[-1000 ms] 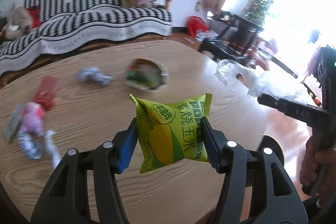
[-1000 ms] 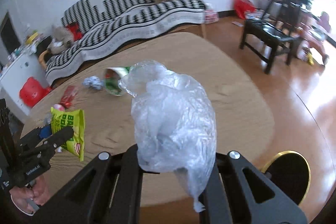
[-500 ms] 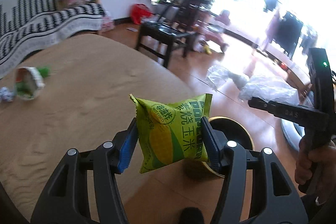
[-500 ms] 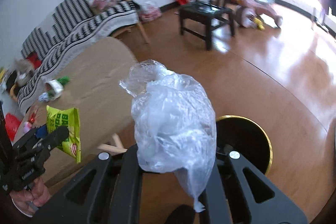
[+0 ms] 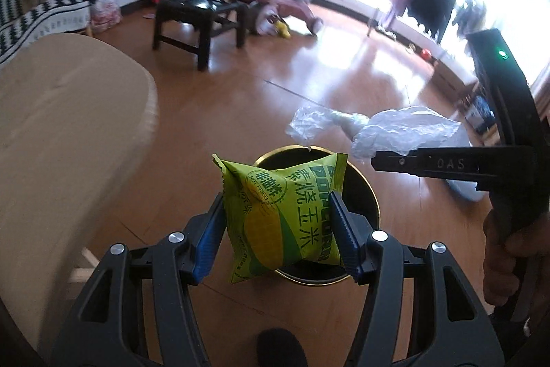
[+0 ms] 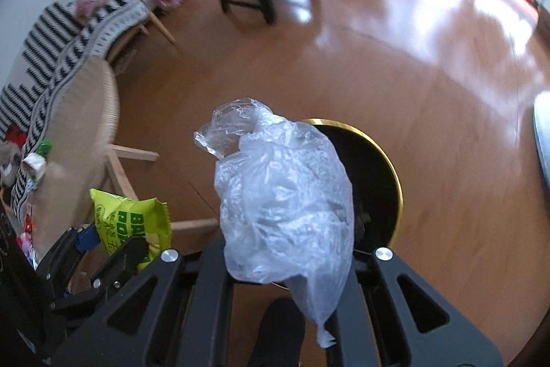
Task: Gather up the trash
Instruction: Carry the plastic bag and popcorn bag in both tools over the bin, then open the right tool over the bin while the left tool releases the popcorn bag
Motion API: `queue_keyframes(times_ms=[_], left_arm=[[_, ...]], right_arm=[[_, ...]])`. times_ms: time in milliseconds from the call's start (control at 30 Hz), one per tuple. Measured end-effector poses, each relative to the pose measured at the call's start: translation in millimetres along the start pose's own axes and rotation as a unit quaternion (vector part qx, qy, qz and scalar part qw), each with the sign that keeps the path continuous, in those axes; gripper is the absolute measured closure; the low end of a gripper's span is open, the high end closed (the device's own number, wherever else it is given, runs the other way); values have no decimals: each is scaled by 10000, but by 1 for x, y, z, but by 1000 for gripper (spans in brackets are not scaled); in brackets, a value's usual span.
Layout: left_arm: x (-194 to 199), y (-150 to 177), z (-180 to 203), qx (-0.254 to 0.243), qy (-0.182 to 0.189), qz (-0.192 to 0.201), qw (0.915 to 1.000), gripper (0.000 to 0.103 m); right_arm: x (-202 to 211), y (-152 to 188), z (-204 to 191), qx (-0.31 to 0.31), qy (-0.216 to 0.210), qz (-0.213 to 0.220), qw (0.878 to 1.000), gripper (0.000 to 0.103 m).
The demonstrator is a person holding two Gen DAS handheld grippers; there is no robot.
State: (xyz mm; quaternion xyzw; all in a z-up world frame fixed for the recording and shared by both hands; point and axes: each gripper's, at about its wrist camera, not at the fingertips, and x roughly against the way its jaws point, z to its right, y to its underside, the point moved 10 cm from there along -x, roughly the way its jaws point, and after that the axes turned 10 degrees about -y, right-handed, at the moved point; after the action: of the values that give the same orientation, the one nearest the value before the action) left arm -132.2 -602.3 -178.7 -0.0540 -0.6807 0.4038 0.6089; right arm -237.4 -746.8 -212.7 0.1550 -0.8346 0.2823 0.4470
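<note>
My left gripper is shut on a green and yellow popcorn packet, held upright between its blue pads. Right behind and below the packet stands a round black bin with a gold rim on the floor. My right gripper is shut on a crumpled clear plastic bag, which bulges up over the same bin. In the left wrist view the right gripper reaches in from the right with the bag. The left gripper and packet show at the lower left of the right wrist view.
The light wooden table lies to the left, with leftover wrappers on it. A black chair and a pink ride-on toy stand on the wooden floor beyond. A striped sofa lines the wall. A dark shoe tip shows below.
Both grippers have swung away from the table and downward, carrying the packet and the bag. The bin has come from the edge of view to directly under them.
</note>
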Motion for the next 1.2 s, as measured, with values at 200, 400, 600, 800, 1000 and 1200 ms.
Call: queue_keyframes(times_ms=[200,400,600,800,1000,1200], left_arm=[[-21,9,14,-210,27,-223,9995,45],[-32,10,17,-223,60,-317,9992,45],[-34,13,22,-236,195,-378,9988,42],[-32,16,31,-376,269,-371,9982,22],[-29,15,29,-324,269,-363,9985,21],[-22,12,22,-224,246,-295,9990,20]], right_arm=[[-9,8,30,-359,75,-190,9991,95],[-8,9,30,-397,55,-177,9990,95],[-8,6,30,-425,78,-179,9989,95],[-7,3,34,-557,102,-162,9983,37],[-1,-1,30,-499,134,12,9987,29],[-1,-3,27,-469,138,28,9988,29]])
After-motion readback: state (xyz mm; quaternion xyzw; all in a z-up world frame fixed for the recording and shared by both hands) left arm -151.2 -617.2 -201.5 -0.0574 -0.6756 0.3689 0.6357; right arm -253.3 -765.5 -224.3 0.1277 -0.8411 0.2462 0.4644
